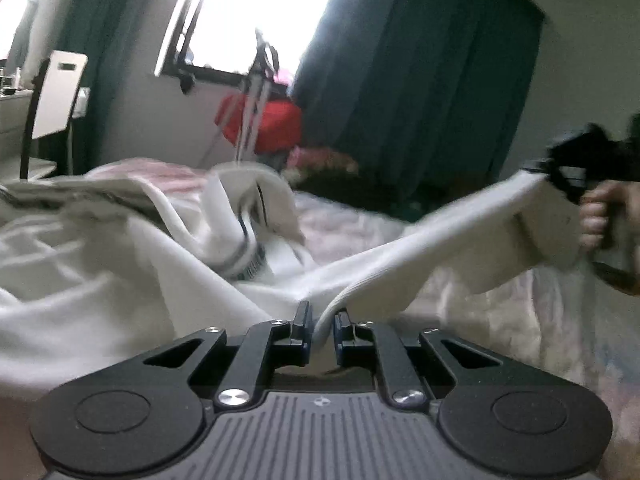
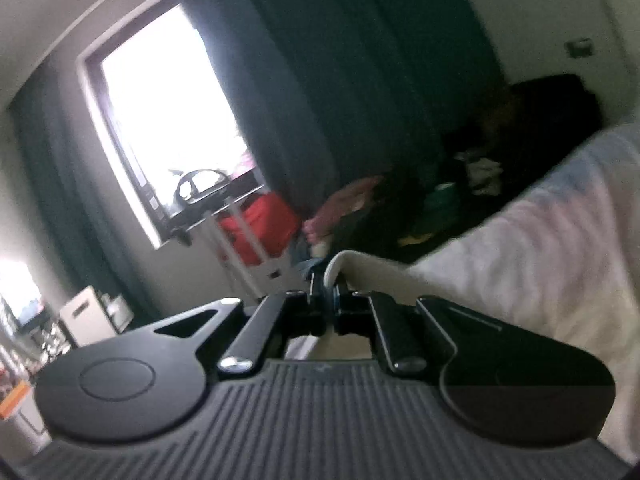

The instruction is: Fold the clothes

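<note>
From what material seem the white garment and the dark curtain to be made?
The white garment, pinched by both grippers, looks like soft, matte knit cloth, perhaps cotton: it drapes in rounded folds and shows a thick rolled edge. The curtain looks like heavy, matte woven fabric: it hangs in long straight pleats and lets little window light through. Blur leaves the exact fibre of both open.

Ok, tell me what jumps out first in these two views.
A white garment stretches taut across the bed, pinched at one end by the left tongs and at the other by the right tongs. Behind it, a blazing window and a red bag below the sill.
</note>
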